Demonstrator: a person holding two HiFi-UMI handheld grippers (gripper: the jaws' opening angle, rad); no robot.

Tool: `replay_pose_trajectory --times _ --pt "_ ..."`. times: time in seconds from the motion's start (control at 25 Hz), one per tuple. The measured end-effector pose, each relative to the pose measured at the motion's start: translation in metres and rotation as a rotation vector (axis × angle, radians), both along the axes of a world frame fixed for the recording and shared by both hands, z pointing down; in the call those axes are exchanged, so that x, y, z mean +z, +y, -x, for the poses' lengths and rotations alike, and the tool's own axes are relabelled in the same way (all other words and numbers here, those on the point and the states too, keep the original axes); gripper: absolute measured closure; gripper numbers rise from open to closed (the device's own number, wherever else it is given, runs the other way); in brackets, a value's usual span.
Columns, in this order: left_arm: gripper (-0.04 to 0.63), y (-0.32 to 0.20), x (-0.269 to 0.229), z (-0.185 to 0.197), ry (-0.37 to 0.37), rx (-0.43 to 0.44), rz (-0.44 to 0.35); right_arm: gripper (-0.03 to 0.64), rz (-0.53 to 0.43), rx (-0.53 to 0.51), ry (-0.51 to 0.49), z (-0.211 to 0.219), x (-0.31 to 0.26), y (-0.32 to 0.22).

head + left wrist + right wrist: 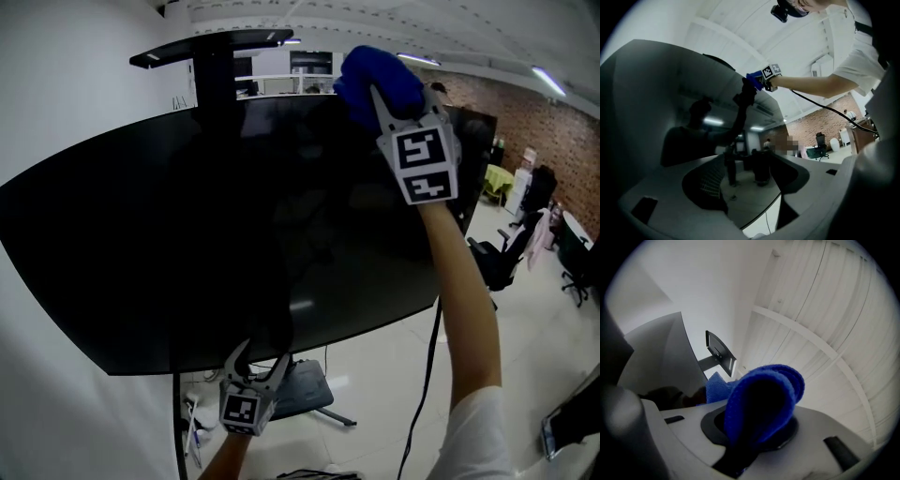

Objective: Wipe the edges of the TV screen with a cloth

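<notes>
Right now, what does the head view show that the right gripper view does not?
Only the head view: the whole dark TV screen, the left gripper with jaws apart by its lower edge, and office chairs at the right. Only the right gripper view: the blue cloth's fold, close up, clamped between the jaws. Both: the right gripper holding that cloth at the screen's top edge, and the black shelf above.

Bright, even office light falls from long ceiling strip lights (548,80); the plain white walls (66,75) wash out. The large glossy black TV screen (187,244) reads dark, mirroring lamps and silhouettes. Every view bends fisheye-style with black vignetted corners. The folded blue cloth (764,404) looms close, soft-focused, its inside in shadow.
</notes>
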State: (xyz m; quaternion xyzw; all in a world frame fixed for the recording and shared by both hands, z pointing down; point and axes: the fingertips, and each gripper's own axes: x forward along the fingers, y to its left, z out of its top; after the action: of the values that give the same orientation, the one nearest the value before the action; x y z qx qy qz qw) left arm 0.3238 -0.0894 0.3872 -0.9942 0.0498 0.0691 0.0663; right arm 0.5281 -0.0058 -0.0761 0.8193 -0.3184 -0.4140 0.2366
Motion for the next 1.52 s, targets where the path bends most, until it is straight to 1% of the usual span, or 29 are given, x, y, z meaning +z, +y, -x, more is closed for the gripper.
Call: replay_pose_trajectory --times 0.16,0.28,0.48,0.56,0.64,0.72,0.84,0.96,1.08,1.16,1.2,1.28,1.32,1.36,1.44,1.52 --pt "0.311 0.038 0.008 -0.04 -0.015 0.098 0.002 0.52 0.001 0.104 -0.053 -0.057 0.002 0.05" --pt "0.311 0.065 0.011 -0.068 -0.024 0.163 0.006 0.522 -0.004 0.159 -0.106 -0.101 -0.002 0.087" --pt "0.311 0.094 0.018 -0.108 -0.034 0.242 0.012 0.523 0.042 0.281 -0.14 -0.163 -0.009 0.138" --pt "0.311 0.105 0.021 -0.122 -0.039 0.281 0.017 0.523 0.023 0.309 -0.184 -0.191 -0.008 0.162" --pt "0.311 0.116 0.025 -0.135 -0.045 0.325 0.033 0.523 -0.024 0.312 -0.234 -0.219 -0.007 0.187" --pt "0.311 0.128 0.029 -0.148 -0.05 0.364 0.05 0.523 -0.04 0.328 -0.249 -0.24 -0.007 0.203" --pt "0.311 0.154 0.039 -0.167 -0.071 0.435 0.04 0.523 0.003 0.399 -0.26 -0.264 -0.006 0.221" --pt "0.311 0.186 0.045 -0.18 -0.09 0.512 0.039 0.526 0.02 0.472 -0.314 -0.293 -0.006 0.251" --pt "0.311 0.21 0.05 -0.19 -0.098 0.563 0.05 0.525 -0.019 0.476 -0.308 -0.298 -0.002 0.271" --pt "0.311 0.223 0.055 -0.2 -0.109 0.603 0.056 0.526 -0.026 0.464 -0.302 -0.302 0.011 0.275" --pt "0.311 0.23 0.059 -0.204 -0.115 0.622 0.06 0.525 -0.02 0.464 -0.33 -0.31 0.025 0.279" --pt "0.311 0.242 0.066 -0.209 -0.13 0.646 0.067 0.531 -0.003 0.463 -0.431 -0.334 0.067 0.291" --pt "0.311 0.247 0.069 -0.211 -0.139 0.652 0.073 0.532 0.003 0.444 -0.468 -0.341 0.089 0.293" --pt "0.311 0.251 0.072 -0.212 -0.149 0.656 0.079 0.532 0.007 0.412 -0.483 -0.343 0.109 0.29" --pt "0.311 0.257 0.077 -0.214 -0.161 0.665 0.084 0.534 0.008 0.354 -0.482 -0.34 0.144 0.281" --pt "0.311 0.263 0.08 -0.216 -0.164 0.671 0.092 0.534 0.003 0.307 -0.514 -0.337 0.182 0.273"
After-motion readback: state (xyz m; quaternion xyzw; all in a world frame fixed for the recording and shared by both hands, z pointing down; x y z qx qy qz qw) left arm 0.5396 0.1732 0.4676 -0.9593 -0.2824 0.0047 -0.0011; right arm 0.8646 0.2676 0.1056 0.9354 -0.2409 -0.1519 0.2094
